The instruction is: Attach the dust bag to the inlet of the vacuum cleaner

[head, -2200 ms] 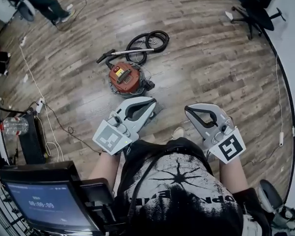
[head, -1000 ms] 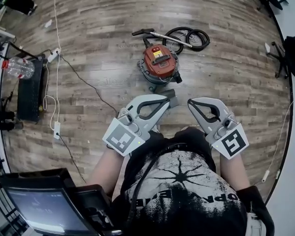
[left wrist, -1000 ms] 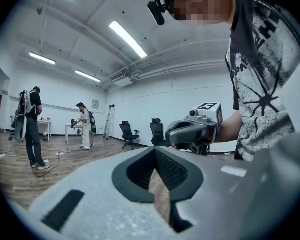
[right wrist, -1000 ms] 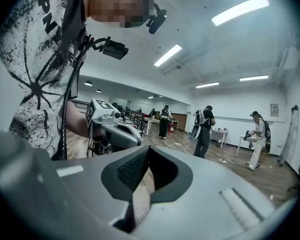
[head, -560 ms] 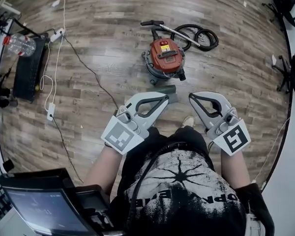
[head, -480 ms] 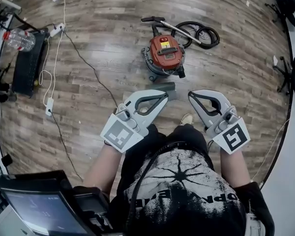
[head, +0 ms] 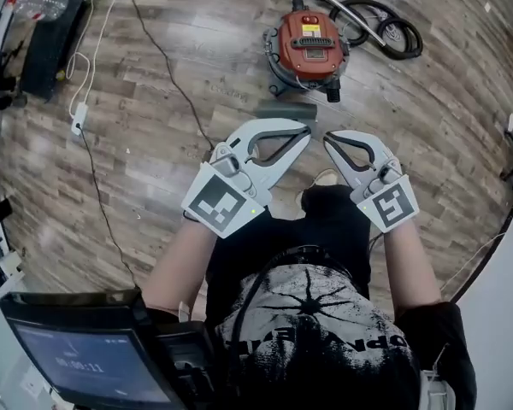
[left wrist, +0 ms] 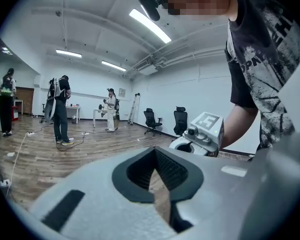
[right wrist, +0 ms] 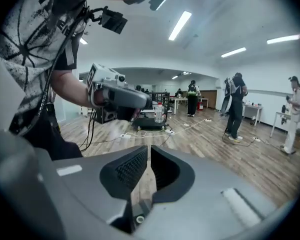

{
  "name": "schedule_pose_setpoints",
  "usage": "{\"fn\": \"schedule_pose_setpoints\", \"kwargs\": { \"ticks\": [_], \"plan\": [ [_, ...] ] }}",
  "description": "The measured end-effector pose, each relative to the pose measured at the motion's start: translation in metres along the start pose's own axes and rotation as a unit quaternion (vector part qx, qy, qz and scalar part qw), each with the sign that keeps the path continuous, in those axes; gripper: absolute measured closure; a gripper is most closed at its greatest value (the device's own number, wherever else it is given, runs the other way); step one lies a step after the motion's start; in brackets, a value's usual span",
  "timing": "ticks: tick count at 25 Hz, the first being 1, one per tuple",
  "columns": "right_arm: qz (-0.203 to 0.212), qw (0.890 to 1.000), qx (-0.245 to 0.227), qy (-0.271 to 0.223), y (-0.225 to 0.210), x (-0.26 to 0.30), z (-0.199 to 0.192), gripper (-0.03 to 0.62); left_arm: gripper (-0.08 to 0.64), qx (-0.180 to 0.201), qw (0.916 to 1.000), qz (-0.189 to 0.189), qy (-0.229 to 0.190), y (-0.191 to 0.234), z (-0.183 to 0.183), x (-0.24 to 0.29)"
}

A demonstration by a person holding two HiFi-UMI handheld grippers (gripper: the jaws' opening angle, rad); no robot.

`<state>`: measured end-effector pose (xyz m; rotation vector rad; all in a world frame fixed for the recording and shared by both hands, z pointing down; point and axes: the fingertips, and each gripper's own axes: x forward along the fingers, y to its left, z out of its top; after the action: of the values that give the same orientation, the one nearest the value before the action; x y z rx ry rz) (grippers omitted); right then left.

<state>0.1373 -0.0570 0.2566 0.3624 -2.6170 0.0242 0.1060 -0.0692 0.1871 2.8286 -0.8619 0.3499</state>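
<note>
Just ahead of my left gripper point(head: 301, 128), pressed together and empty, lies the flat grey dust bag point(head: 286, 109), short of the red canister vacuum cleaner point(head: 308, 45). My right gripper point(head: 328, 137) is opening, also empty. The bag is probably light and floppy, so I'd pinch an edge.

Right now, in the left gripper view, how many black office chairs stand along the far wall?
2. One chair stands just right of the ladder; the other stands a little further right. More may be hidden behind the person's arm.
</note>
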Motion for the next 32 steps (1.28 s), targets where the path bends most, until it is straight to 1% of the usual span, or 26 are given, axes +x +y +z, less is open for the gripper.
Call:
{"fn": "schedule_pose_setpoints", "kwargs": {
  "ticks": [2, 5, 7, 9, 11, 13, 16, 18, 19, 21, 22, 23, 25, 27, 29, 32],
  "plan": [
    [0.021, 0.999, -0.003, 0.035, 0.005, 0.029, -0.051, 0.531, 0.557, -0.001, 1.0000, -0.003, 0.003, 0.006, -0.026, 0.017],
    [0.053, 0.994, -0.023, 0.088, 0.014, 0.082, -0.157, 0.484, 0.557, 0.004, 0.9998, -0.018, 0.005, 0.015, -0.083, 0.048],
    [0.073, 0.988, -0.046, 0.131, 0.018, 0.119, -0.239, 0.450, 0.557, 0.010, 0.9995, -0.031, 0.001, 0.022, -0.129, 0.070],
    [0.094, 0.980, -0.056, 0.165, 0.026, 0.154, -0.318, 0.432, 0.557, 0.022, 0.9988, -0.043, 0.003, 0.029, -0.179, 0.093],
    [0.118, 0.972, -0.065, 0.193, 0.035, 0.184, -0.388, 0.418, 0.557, 0.030, 0.9982, -0.051, 0.005, 0.035, -0.226, 0.116],
    [0.147, 0.960, -0.079, 0.224, 0.049, 0.209, -0.450, 0.402, 0.557, 0.030, 0.9978, -0.057, 0.012, 0.038, -0.269, 0.135],
    [0.191, 0.939, -0.104, 0.267, 0.072, 0.243, -0.539, 0.395, 0.557, 0.025, 0.9976, -0.061, 0.021, 0.035, -0.329, 0.157],
    [0.216, 0.923, -0.111, 0.299, 0.083, 0.259, -0.593, 0.393, 0.557, 0.014, 0.9974, -0.065, 0.029, 0.031, -0.362, 0.167],
    [0.227, 0.913, -0.116, 0.317, 0.086, 0.263, -0.618, 0.389, 0.557, 0.008, 0.9970, -0.067, 0.038, 0.029, -0.377, 0.171],
    [0.245, 0.892, -0.139, 0.353, 0.091, 0.267, -0.659, 0.378, 0.557, -0.005, 0.9959, -0.068, 0.060, 0.026, -0.404, 0.176],
    [0.248, 0.884, -0.152, 0.366, 0.091, 0.269, -0.674, 0.374, 0.557, -0.013, 0.9952, -0.067, 0.071, 0.025, -0.415, 0.178],
    [0.246, 0.878, -0.163, 0.377, 0.090, 0.270, -0.688, 0.373, 0.557, -0.022, 0.9945, -0.065, 0.079, 0.023, -0.424, 0.179],
    [0.235, 0.871, -0.172, 0.396, 0.086, 0.272, -0.712, 0.363, 0.557, -0.033, 0.9934, -0.059, 0.092, 0.018, -0.432, 0.183],
    [0.223, 0.865, -0.173, 0.414, 0.082, 0.272, -0.734, 0.356, 0.557, -0.018, 0.9932, -0.045, 0.106, 0.016, -0.437, 0.184],
    [0.221, 0.861, -0.180, 0.422, 0.086, 0.278, -0.743, 0.342, 0.557, -0.008, 0.9925, -0.028, 0.118, 0.017, -0.442, 0.177],
    [0.217, 0.856, -0.188, 0.429, 0.092, 0.286, -0.754, 0.328, 0.557, -0.027, 0.9921, -0.007, 0.122, 0.021, -0.446, 0.168]
  ]
}}
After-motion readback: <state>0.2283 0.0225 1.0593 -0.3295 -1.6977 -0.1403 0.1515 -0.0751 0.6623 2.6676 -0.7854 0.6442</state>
